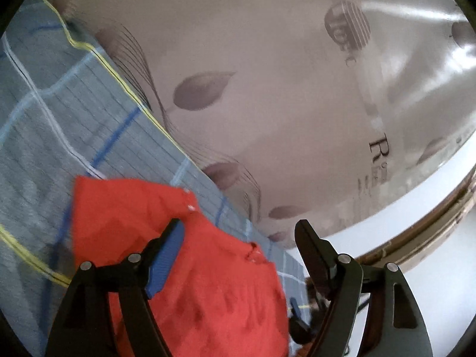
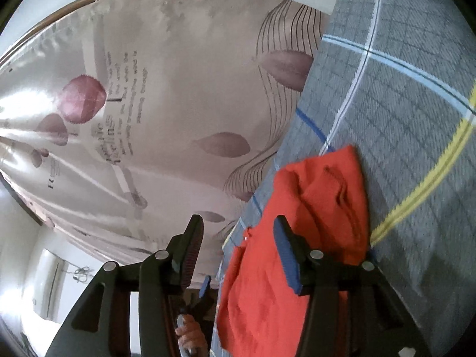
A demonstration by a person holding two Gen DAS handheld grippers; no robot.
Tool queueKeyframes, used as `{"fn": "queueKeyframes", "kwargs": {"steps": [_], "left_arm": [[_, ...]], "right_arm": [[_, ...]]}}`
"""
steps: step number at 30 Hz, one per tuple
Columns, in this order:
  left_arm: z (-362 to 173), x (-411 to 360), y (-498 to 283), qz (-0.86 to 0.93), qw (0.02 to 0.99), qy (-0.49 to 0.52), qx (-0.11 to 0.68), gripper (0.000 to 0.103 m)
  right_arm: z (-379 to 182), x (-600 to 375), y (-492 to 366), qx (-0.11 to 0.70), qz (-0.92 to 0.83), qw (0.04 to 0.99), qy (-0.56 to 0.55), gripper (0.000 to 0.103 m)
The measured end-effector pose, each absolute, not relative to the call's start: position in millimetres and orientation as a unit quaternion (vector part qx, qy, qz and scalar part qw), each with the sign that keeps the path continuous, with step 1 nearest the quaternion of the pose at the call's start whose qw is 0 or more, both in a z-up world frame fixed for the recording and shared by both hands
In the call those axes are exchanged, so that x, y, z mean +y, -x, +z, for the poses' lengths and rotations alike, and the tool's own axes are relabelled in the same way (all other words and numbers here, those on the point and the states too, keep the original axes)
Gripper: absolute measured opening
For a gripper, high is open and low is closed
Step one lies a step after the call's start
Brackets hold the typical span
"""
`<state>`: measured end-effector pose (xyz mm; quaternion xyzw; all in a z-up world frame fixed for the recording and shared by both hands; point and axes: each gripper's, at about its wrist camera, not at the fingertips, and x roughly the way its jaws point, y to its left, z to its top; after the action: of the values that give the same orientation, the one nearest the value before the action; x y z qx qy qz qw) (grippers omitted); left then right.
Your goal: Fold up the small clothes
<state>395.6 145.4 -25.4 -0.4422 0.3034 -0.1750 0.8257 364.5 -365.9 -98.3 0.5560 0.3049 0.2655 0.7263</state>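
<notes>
Left wrist view: left gripper [image 1: 238, 235] has its jaws spread wide, nothing between them. The blue-padded finger [image 1: 166, 263] lies over the red garment [image 1: 193, 267]; the other finger stands off to the side over the curtain and wall region, clear of the fabric. Whether the padded finger actually touches the cloth cannot be told. The red garment lies crumpled on a grey checked blanket [image 1: 59, 119] with light blue, dark blue and yellow lines. Small white snaps show along one edge of the garment. Behind the blanket hangs a beige curtain [image 1: 267, 89] printed with leaves, thin curved lines and lettering. Low in this view, past the garment, part of the other gripper shows, dark and blurred. Right wrist view: right gripper [image 2: 238, 235] is likewise wide open and holds nothing. Its blue-padded finger [image 2: 287, 260] sits over the red garment [image 2: 312, 208], the other finger over the curtain [image 2: 163, 104] side. The garment lies bunched in folds on the checked blanket [image 2: 401, 104], near the blanket's edge next to the curtain. A hand [image 2: 190, 337] gripping the left tool's handle shows at the bottom, between the fingers. Both views are tilted and slightly motion-blurred.
</notes>
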Motion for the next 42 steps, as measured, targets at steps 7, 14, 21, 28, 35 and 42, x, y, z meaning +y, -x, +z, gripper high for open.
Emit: {"fn": "queueKeyframes", "kwargs": {"steps": [7, 14, 21, 28, 35, 42], "left_arm": [[-25.3, 155.1, -360.2, -0.142, 0.874, 0.301, 0.354, 0.077], [-19.4, 105.4, -333.7, -0.267, 0.862, 0.218, 0.372, 0.077], [-44.7, 60.4, -376.1, -0.264, 0.844, 0.214, 0.415, 0.077], [-41.3, 132.1, -387.7, -0.099, 0.892, 0.267, 0.352, 0.077], [-55.5, 202.9, -345.0, -0.046, 0.871, 0.352, 0.339, 0.077], [-72.3, 165.2, -283.6, -0.103, 0.871, 0.324, 0.353, 0.077]], "right_arm": [[-66.9, -348.6, -319.2, 0.354, 0.265, 0.795, -0.415, 0.05], [-59.5, -324.9, -277.0, 0.369, 0.237, 0.851, -0.288, 0.051], [-74.2, -333.2, -272.3, 0.366, 0.229, 0.844, -0.318, 0.052], [-78.6, -339.8, -269.5, 0.361, 0.232, 0.838, -0.337, 0.053], [-75.2, -343.6, -265.9, 0.35, 0.222, 0.844, -0.34, 0.053], [-43.5, -328.4, -292.2, 0.358, 0.186, 0.888, -0.223, 0.053]]}}
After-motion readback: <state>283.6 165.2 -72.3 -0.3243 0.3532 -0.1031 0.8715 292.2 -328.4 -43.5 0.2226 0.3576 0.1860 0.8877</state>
